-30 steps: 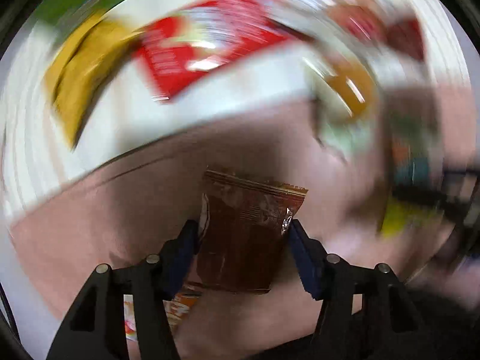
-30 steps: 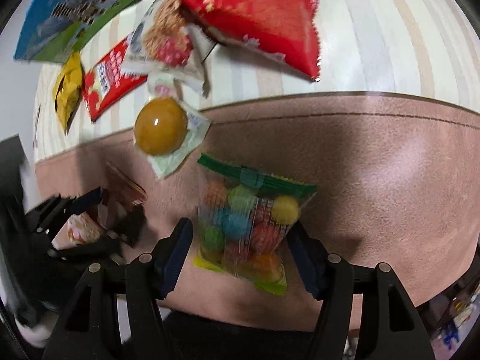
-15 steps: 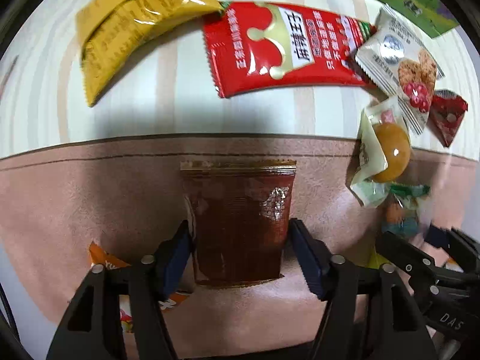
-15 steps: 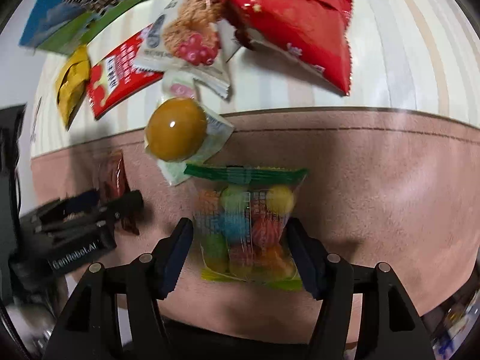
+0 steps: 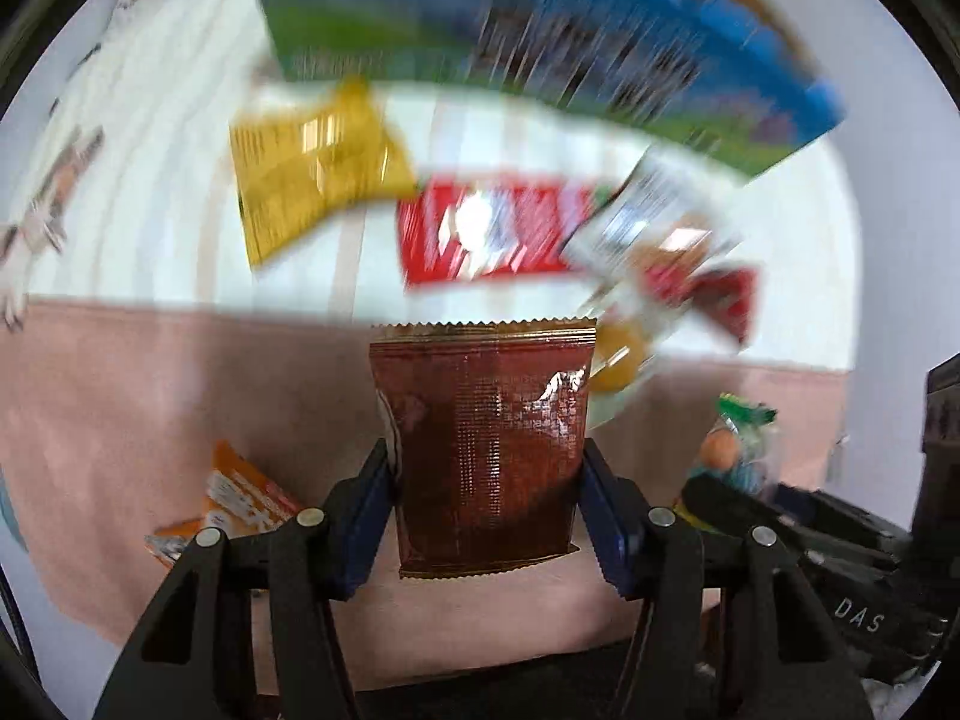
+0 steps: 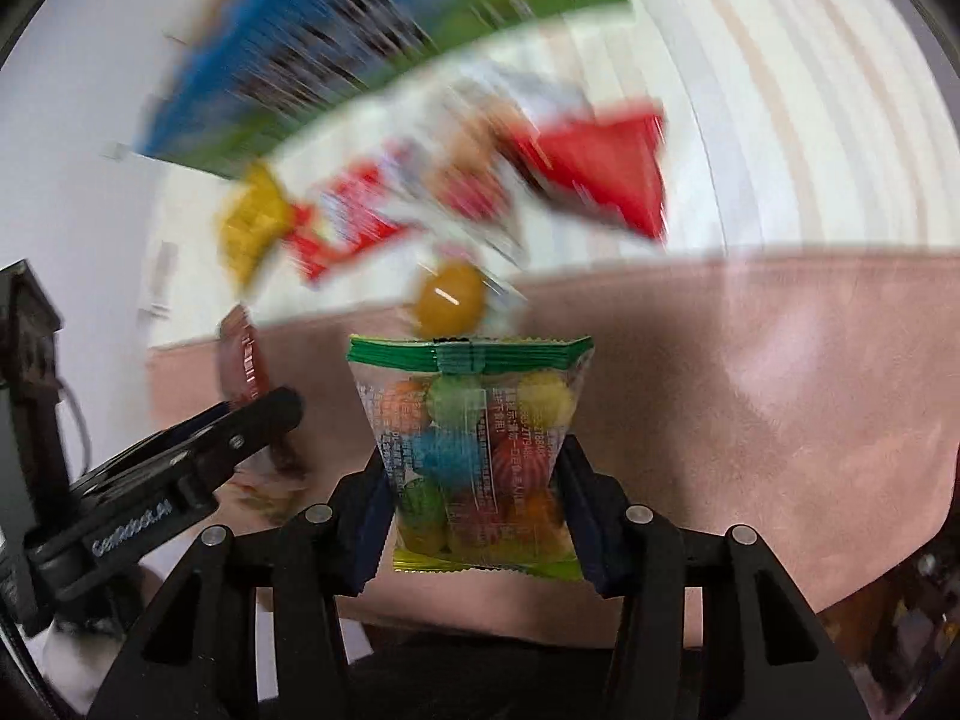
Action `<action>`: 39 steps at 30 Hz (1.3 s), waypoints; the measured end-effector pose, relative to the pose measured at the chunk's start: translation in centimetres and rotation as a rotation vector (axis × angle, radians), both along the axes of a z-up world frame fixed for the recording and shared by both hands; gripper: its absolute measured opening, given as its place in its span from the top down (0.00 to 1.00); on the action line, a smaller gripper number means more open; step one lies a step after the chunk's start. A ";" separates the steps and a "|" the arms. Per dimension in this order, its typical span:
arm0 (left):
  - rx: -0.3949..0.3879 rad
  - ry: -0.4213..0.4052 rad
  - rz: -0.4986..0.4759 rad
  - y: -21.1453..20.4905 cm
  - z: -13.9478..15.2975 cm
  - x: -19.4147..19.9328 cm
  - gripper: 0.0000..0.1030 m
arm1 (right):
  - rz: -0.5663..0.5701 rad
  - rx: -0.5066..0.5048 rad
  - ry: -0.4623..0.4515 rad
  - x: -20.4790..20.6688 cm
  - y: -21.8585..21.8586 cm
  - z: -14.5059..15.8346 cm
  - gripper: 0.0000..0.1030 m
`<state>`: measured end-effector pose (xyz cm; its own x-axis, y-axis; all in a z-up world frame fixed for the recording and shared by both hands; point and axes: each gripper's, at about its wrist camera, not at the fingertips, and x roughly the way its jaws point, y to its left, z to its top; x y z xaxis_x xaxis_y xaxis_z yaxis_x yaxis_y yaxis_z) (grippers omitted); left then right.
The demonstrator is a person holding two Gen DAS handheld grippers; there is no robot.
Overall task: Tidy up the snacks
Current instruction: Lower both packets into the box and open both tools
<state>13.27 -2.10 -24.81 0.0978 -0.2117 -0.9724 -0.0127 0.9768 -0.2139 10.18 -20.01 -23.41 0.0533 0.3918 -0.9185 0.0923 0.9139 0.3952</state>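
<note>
My left gripper (image 5: pixel 486 504) is shut on a dark brown snack packet (image 5: pixel 483 450) and holds it upright above the pink mat (image 5: pixel 150 396). My right gripper (image 6: pixel 474 498) is shut on a clear bag of coloured candy balls (image 6: pixel 474 450) with a green top, held above the mat (image 6: pixel 750 396). Each gripper shows at the edge of the other's view, the right one (image 5: pixel 780 516) and the left one (image 6: pixel 180 468). Behind lie a yellow packet (image 5: pixel 312 174), a red packet (image 5: pixel 486 234), a red triangular pouch (image 6: pixel 606 168) and a round orange jelly cup (image 6: pixel 450 300).
A blue and green box (image 5: pixel 540 54) lies at the back on the striped cloth (image 5: pixel 150 180). An orange and white packet (image 5: pixel 234 498) lies on the mat at the lower left. A white packet with red print (image 5: pixel 654 240) lies by the red ones.
Both grippers have lifted and tilted with their packets held. The far snacks and the box now show higher and blurred. The grip on each packet is unchanged.
</note>
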 end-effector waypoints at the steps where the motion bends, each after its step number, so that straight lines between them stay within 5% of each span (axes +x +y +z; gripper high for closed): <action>1: -0.014 -0.026 0.001 -0.3 1.4 0.4 0.46 | 0.011 0.021 -0.033 0.6 0.0 2.0 0.48; 6: -0.085 -0.159 -0.021 1.5 9.1 6.3 0.46 | 0.044 0.080 -0.184 5.4 0.5 10.3 0.48; 8: -0.093 -0.196 -0.023 6.5 14.2 8.6 0.46 | 0.055 0.089 -0.237 7.9 1.2 13.0 0.48; 11: -0.067 -0.216 -0.021 7.3 15.0 12.8 0.46 | 0.061 0.057 -0.299 12.2 3.3 14.9 0.48; 15: -0.071 -0.145 0.015 8.5 13.7 19.2 0.46 | 0.061 0.019 -0.298 18.3 4.9 14.8 0.48; 22: -0.037 0.047 0.022 9.5 7.0 26.2 0.46 | 0.081 -0.035 -0.173 25.3 8.6 9.0 0.48; 28: 0.011 0.129 -0.027 9.3 2.8 27.8 0.46 | 0.097 -0.065 -0.099 27.3 9.7 4.7 0.48; 34: -0.029 0.165 -0.002 10.2 0.5 27.6 0.46 | 0.130 -0.098 -0.040 28.8 10.2 1.9 0.47; 35: -0.044 0.175 0.004 10.3 0.2 27.6 0.45 | 0.131 -0.100 -0.013 29.1 10.4 1.1 0.44; 38: -0.031 0.173 -0.023 10.2 -0.2 27.4 0.36 | 0.154 -0.119 0.016 29.5 10.6 0.2 0.05; 39: -0.025 0.166 -0.030 10.1 -0.2 27.3 0.36 | 0.165 -0.143 0.009 29.5 10.7 0.3 0.06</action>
